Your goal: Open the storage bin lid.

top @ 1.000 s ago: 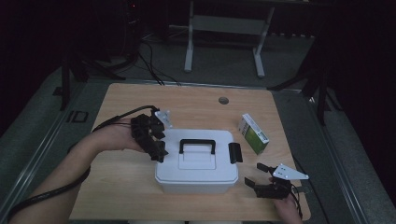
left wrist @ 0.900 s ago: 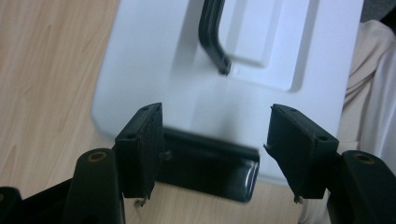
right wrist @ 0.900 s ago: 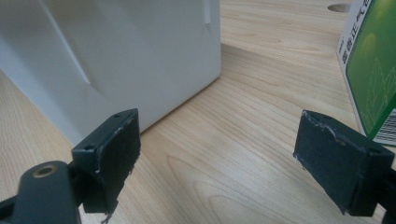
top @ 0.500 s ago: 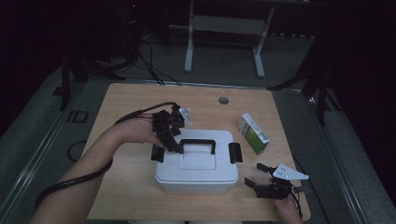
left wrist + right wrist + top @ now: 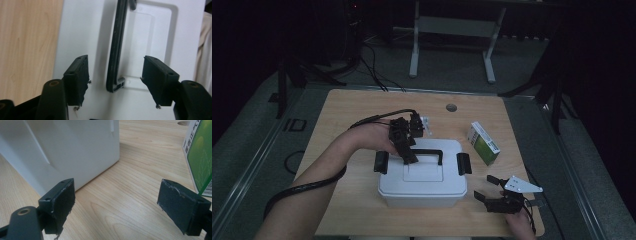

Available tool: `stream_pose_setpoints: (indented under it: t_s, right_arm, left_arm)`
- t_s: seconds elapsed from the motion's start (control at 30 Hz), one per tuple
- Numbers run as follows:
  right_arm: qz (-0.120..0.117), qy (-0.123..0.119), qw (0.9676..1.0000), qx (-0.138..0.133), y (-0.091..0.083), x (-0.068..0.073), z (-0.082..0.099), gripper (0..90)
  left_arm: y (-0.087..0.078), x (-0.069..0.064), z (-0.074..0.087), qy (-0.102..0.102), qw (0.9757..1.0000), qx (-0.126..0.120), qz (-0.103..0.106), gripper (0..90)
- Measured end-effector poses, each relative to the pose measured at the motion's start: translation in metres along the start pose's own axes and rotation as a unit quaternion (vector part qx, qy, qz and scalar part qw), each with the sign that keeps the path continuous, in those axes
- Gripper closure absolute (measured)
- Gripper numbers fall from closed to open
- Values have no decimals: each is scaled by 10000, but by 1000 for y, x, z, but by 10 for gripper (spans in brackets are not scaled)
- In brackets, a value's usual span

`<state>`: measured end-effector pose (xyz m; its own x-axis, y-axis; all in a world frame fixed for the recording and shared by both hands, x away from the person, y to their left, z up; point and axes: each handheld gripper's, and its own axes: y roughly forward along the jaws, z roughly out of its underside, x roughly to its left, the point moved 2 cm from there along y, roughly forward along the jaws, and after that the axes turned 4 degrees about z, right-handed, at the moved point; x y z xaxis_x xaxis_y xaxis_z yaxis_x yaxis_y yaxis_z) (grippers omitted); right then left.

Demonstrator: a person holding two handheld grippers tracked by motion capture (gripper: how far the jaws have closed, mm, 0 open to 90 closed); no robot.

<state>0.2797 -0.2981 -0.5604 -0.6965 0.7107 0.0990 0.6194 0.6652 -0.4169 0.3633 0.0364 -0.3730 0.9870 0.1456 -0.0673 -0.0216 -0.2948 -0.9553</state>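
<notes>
A white lidded box point(image 5: 422, 185) with a black handle point(image 5: 432, 151) stands mid-table. My left gripper point(image 5: 409, 157) hovers over the lid's left part. In the left gripper view the gripper point(image 5: 115, 72) straddles the end of the handle point(image 5: 115, 50); its jaws have just been closing, but the pads stand apart from the handle, so it is open. My right gripper point(image 5: 483, 186) rests low at the box's front right corner, open and holding nothing. In the right gripper view that gripper point(image 5: 116, 200) faces bare wood, with the box point(image 5: 62, 150) on the left.
A green and white carton point(image 5: 482, 143) lies right of the box, and it also appears at the right edge of the right gripper view as the carton point(image 5: 200, 157). Black latches point(image 5: 381, 161) sit on both ends of the box. The wooden table point(image 5: 352, 110) has a cable hole point(image 5: 451, 107) at the back.
My left hand has moved right, from beside the box's left end to over the lid and handle. The right gripper has stayed put.
</notes>
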Motion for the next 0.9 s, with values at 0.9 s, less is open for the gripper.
stream_pose_setpoints:
  t_s: [0.9]
  right_arm:
    - [-44, -18, 10000, -1, 0, 0, 0, 141]
  left_arm:
    - [7, -2, -34, 373, 9965, 643, 383, 672]
